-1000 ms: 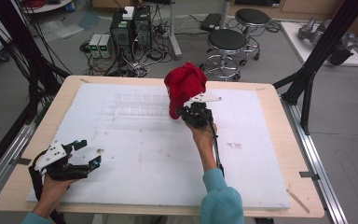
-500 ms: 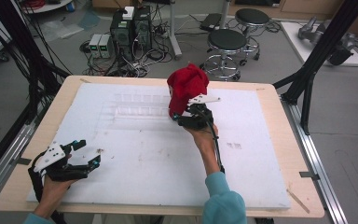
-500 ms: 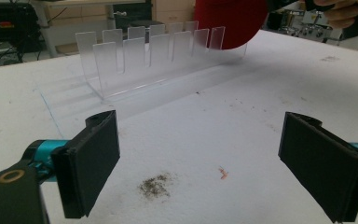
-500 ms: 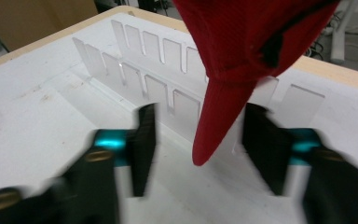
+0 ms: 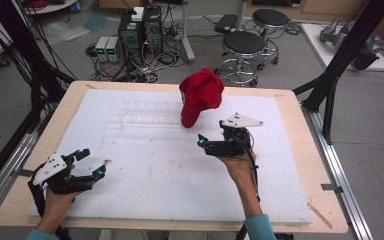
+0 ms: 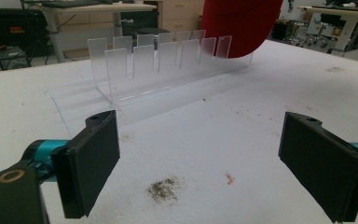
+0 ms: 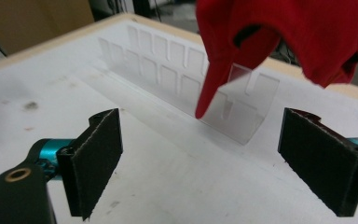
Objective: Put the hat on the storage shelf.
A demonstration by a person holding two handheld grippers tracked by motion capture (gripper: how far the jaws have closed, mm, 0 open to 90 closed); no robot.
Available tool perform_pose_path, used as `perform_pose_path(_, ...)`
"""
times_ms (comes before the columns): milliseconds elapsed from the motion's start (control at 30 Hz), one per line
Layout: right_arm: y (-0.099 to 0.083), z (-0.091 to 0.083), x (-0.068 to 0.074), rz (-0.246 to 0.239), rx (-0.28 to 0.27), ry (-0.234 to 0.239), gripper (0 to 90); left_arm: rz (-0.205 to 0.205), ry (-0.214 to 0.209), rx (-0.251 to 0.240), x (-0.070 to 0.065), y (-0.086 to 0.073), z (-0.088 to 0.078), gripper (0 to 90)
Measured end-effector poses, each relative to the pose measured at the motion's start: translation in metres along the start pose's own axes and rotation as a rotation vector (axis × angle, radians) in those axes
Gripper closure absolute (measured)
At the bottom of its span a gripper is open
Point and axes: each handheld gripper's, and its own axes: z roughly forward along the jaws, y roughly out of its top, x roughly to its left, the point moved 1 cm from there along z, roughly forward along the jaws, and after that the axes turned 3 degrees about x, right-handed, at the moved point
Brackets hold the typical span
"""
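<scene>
A red cap (image 5: 200, 97) hangs over the right end of a clear slotted rack (image 5: 145, 113) at the back of the white board (image 5: 155, 190). My right gripper (image 5: 201, 142) hovers just in front of the cap, apart from it. Its jaws have just been opening and now stand open with nothing between them. In the right gripper view the cap (image 7: 289, 32) drapes over the rack (image 7: 177, 65) ahead of the gripper (image 7: 200, 163). My left gripper (image 5: 92, 163) rests open and empty at the near left. Its own view shows it (image 6: 200, 163) facing the rack (image 6: 168, 58) and the cap (image 6: 240, 21).
The wooden table rim (image 5: 305, 150) frames the board. Black frame posts (image 5: 340, 65) rise at the right and left. Stools (image 5: 245, 47) and boxes with cables (image 5: 140, 35) stand on the floor beyond the far edge. A dirt smudge (image 6: 164, 187) lies near the left gripper.
My right gripper let go of the red cap and drew back towards the person and a little right. The cap stayed hanging on the rack's right end. The left gripper kept still.
</scene>
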Motion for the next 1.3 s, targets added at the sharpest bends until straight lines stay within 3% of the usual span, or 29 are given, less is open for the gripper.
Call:
perform_pose_path(133,-0.007,-0.024,0.005,-0.011,-0.070,0.009,12.8,0.004,0.004,-0.010,-0.001,0.000,-0.001,12.8)
perform_pose_path(233,-0.021,-0.036,0.004,-0.008,-0.071,-0.005,12.7,0.011,0.010,-0.009,-0.002,-0.001,-0.001,12.8)
perform_pose_path(533,-0.083,-0.061,-0.012,0.037,-0.153,-0.039,12.2,0.022,0.026,-0.015,-0.003,-0.001,-0.001,12.8)
perform_pose_path(767,-0.115,-0.069,-0.020,0.062,-0.248,-0.068,11.9,0.042,0.029,-0.024,-0.005,-0.001,-0.002,12.8)
perform_pose_path(1200,-0.148,-0.059,-0.020,0.061,-0.290,-0.119,11.6,0.039,0.030,-0.056,-0.005,-0.003,-0.005,12.8)
perform_pose_path(1300,-0.149,-0.060,-0.018,0.032,-0.311,-0.144,11.6,0.038,0.031,-0.056,-0.005,-0.003,-0.005,12.8)
